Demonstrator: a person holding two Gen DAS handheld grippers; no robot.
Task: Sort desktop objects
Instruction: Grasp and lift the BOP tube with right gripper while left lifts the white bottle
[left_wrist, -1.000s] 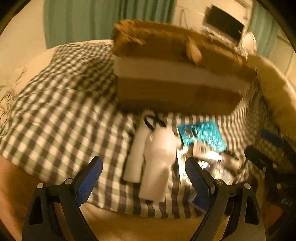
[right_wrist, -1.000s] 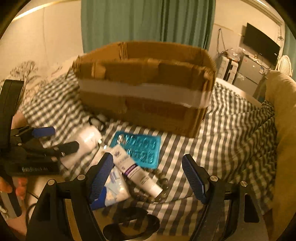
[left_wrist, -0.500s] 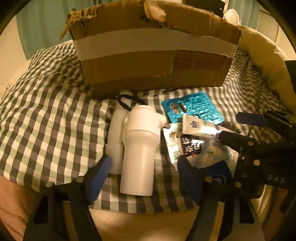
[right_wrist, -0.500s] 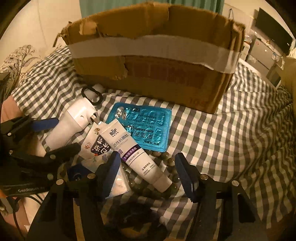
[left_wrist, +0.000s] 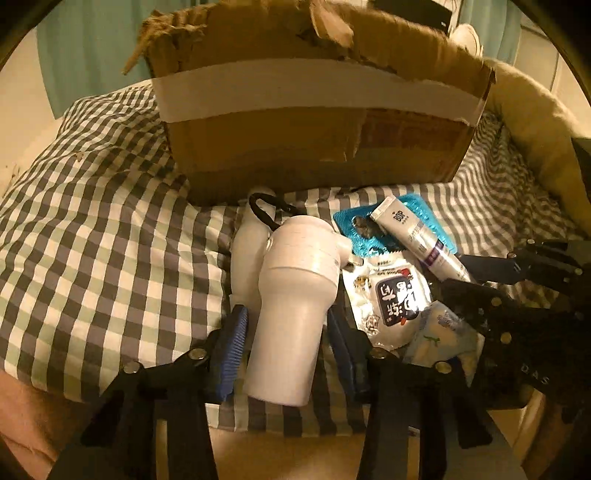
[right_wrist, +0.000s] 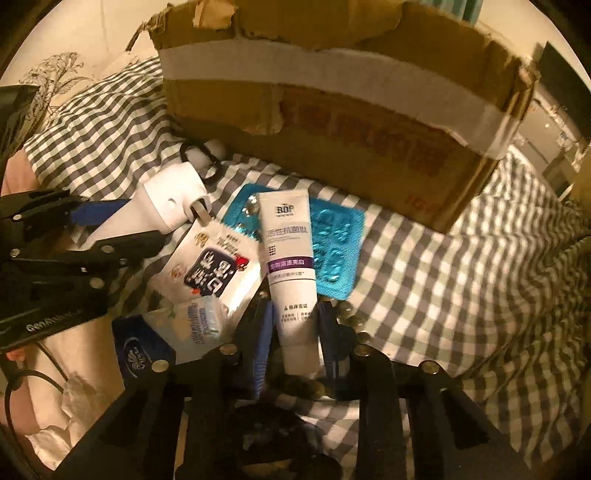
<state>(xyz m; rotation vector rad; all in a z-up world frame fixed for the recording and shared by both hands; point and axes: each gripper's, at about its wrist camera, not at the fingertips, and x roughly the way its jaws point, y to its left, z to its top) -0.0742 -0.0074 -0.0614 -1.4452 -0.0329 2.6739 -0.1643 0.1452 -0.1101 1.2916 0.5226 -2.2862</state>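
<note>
One white bottle (left_wrist: 291, 295) — seemingly plastic

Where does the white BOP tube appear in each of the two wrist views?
Left wrist: white BOP tube right of centre, lying diagonally on the teal blister pack.
Right wrist: the tube in the centre, between the right gripper fingers.
Shared landmark: the cardboard box behind.

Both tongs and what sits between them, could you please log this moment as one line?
left tongs: closing around white bottle | right tongs: closing around BOP tube | cardboard box: behind, nothing lifted yet
</note>
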